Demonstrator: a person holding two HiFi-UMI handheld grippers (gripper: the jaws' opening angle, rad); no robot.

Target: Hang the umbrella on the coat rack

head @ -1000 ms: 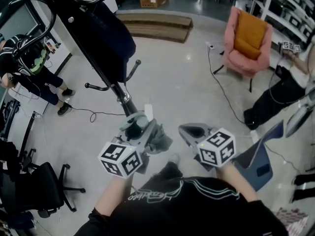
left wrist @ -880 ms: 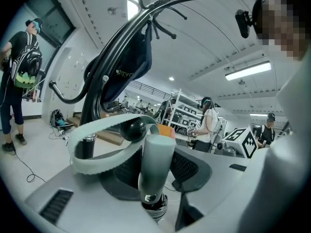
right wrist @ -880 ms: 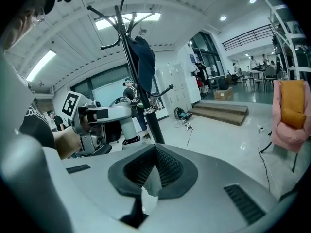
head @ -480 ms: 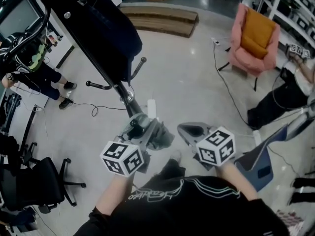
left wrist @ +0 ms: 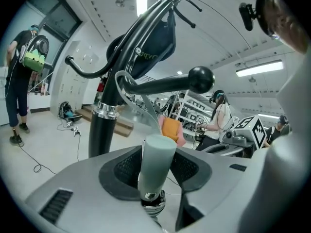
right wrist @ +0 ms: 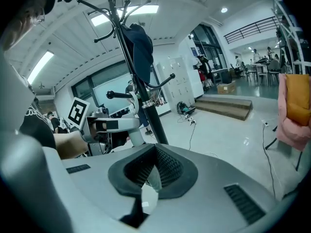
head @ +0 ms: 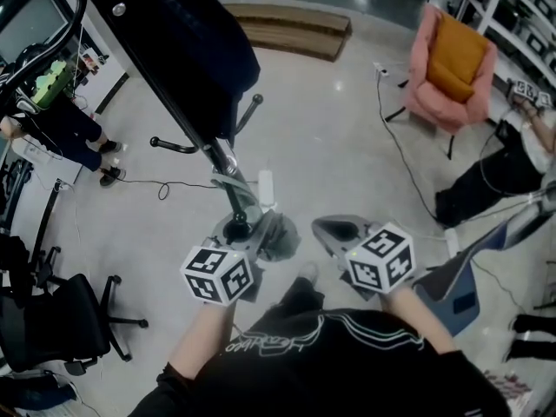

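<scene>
- The left hand-held gripper (left wrist: 156,161) is pinching the pale green handle of the umbrella (left wrist: 156,165) between its two jaws.
- In the head view, the umbrella (head: 279,237) is sitting low down, just beside the black pole of the coat rack (head: 174,102). Its grey cloth is bunching up by the left hand-held gripper (head: 248,228).
- A clear strap (left wrist: 127,84) is looping up from the handle to a hook with a ball on its end (left wrist: 200,78). I cannot tell if the strap is over the hook or only beside it.
- The right hand-held gripper (right wrist: 153,171) is keeping its jaws pressed together and is holding nothing. In the head view, it (head: 326,228) is waiting next to the left one.
- I think the hanging step is going on now. The next move is calling for the strap to sit all the way on the hook. Then the left jaws can let go slowly, so the umbrella is not dropping.
- A dark blue thing (head: 200,50) is hanging higher up on the rack.
- There is no tabletop here. The floor (head: 330,146) is looking pale and shiny, with black wires lying on it.
- A pink armchair with an orange cushion (head: 447,59) is standing well apart from the rack. A black office chair (head: 52,320) is on the other side, and people are standing around the room.
</scene>
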